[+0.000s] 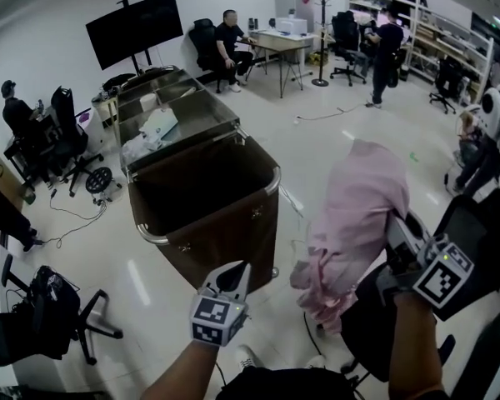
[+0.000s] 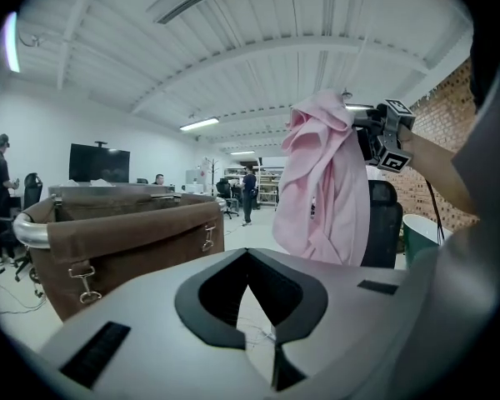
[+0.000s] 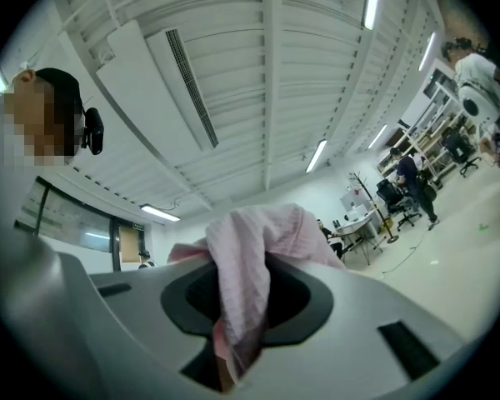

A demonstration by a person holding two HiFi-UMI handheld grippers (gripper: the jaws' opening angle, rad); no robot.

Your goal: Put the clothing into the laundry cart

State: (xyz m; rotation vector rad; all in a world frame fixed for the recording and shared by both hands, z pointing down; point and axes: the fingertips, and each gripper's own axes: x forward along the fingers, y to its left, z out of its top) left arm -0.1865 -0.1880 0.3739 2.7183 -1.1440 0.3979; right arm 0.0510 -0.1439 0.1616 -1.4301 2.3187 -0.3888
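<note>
A pink garment [image 1: 356, 215] hangs in the air to the right of the brown laundry cart [image 1: 204, 198], pinched at its top edge by my right gripper [image 1: 398, 233], which is shut on it. In the right gripper view the pink cloth [image 3: 246, 273] bunches between the jaws and drapes over them. From the left gripper view the garment [image 2: 325, 182] dangles from the right gripper [image 2: 377, 133], just right of the cart's rim [image 2: 125, 223]. My left gripper [image 1: 233, 273] sits low in front of the cart's near corner, tips together, holding nothing.
Behind the cart stand metal bins holding white items [image 1: 160, 125]. A black office chair [image 1: 383, 323] is under the garment, and another chair [image 1: 54, 315] is at the lower left. Cables [image 1: 75, 219] lie on the floor. People sit and stand at desks at the back.
</note>
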